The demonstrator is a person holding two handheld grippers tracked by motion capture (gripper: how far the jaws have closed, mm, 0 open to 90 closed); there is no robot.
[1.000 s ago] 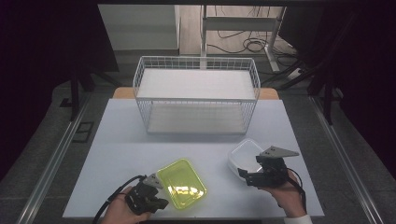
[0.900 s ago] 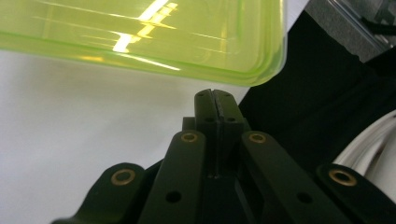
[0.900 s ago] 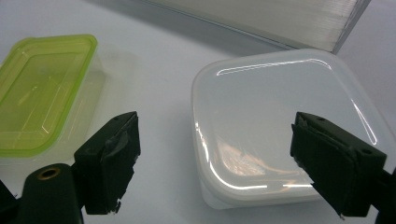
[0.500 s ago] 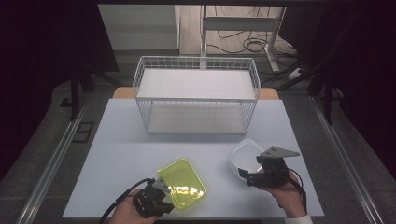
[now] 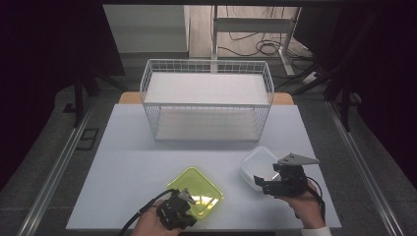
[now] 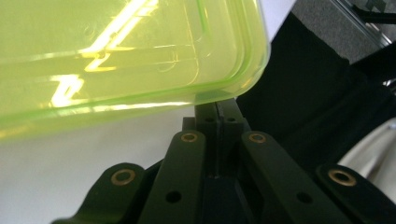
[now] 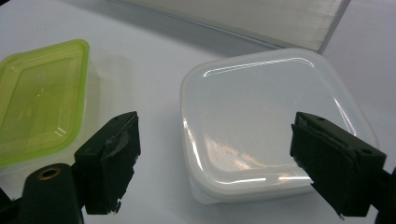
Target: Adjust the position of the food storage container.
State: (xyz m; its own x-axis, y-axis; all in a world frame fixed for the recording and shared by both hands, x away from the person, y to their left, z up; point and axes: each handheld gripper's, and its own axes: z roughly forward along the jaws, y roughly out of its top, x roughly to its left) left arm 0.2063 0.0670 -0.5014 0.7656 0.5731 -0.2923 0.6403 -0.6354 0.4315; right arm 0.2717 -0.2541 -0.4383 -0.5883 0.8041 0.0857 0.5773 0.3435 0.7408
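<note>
- The left gripper [image 5: 183, 212] sits at the near edge of the table [image 5: 123, 162], its jaws pressed flat together with nothing between them. In the left gripper view the tips slide just under the rim of the yellow-green container [image 6: 116, 60], probably to pry or tip that edge up rather than pinch it.
- The yellow-green container [image 5: 196, 189] lies near the front of the table, slightly left of centre. It is translucent plastic, roughly square with rounded corners and a stepped rim, and it glints under the lights.
- Behind it stands a white wire basket [image 5: 206, 101] at the far middle of the table, apparently the place where containers are to go.
- The white container [image 7: 271, 126] rests just right of the yellow-green one, milky, glossy and round-cornered.
- The right gripper [image 7: 215, 158] hovers over the white container's near side with its jaws spread wide, one on either flank and neither touching, seemingly lined up to clamp across it.
</note>
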